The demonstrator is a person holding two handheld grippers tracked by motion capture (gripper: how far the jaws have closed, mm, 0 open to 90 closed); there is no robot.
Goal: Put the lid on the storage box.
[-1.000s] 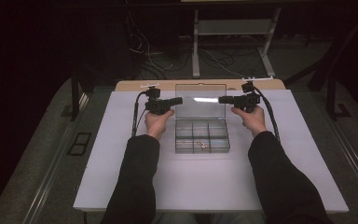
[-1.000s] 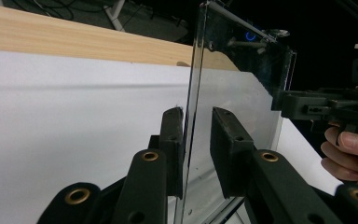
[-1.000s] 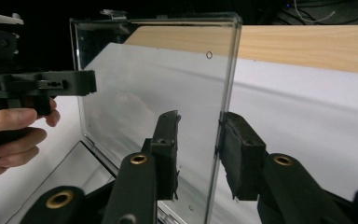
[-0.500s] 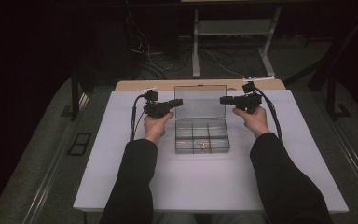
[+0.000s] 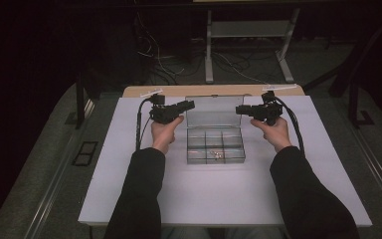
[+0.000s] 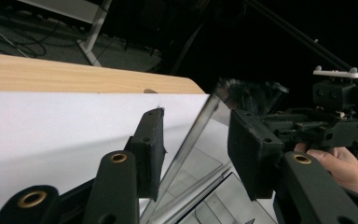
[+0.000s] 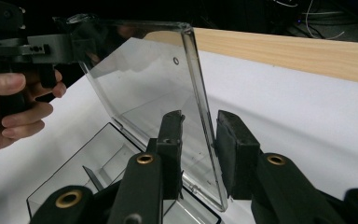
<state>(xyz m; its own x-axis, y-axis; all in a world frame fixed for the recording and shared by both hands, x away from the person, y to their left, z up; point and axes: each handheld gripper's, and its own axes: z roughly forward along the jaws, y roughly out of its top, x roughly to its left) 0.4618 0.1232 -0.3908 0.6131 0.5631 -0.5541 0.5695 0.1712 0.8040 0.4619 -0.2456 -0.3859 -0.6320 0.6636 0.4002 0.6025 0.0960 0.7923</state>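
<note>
White table top (image 5: 129,199) on a wood-edged table, its far edge showing bare wood (image 5: 214,90). Clear plastic compartment box (image 5: 215,145) sits at the middle of the table, nearer the far edge than the near one, base divided into small cells; a few tiny pale bits (image 5: 218,154) lie in a near-row cell, too small to identify. Its clear lid (image 5: 213,110) stands raised on the far side of the base, tilted back. Left gripper (image 5: 186,105) held level at the lid's left edge; in the left gripper view its jaws stand a moderate way apart and have just been opening, the lid edge (image 6: 191,140) passing between the pads (image 6: 150,149) with gaps on both sides, not pinched. Right gripper (image 5: 239,110) held level at the lid's right edge; in the right gripper view its jaws straddle the lid's side edge (image 7: 200,116) fairly narrowly, a sliver of space visible on each side, pads (image 7: 235,149) not pressing. Both hands grip the handles, sleeves dark
</note>
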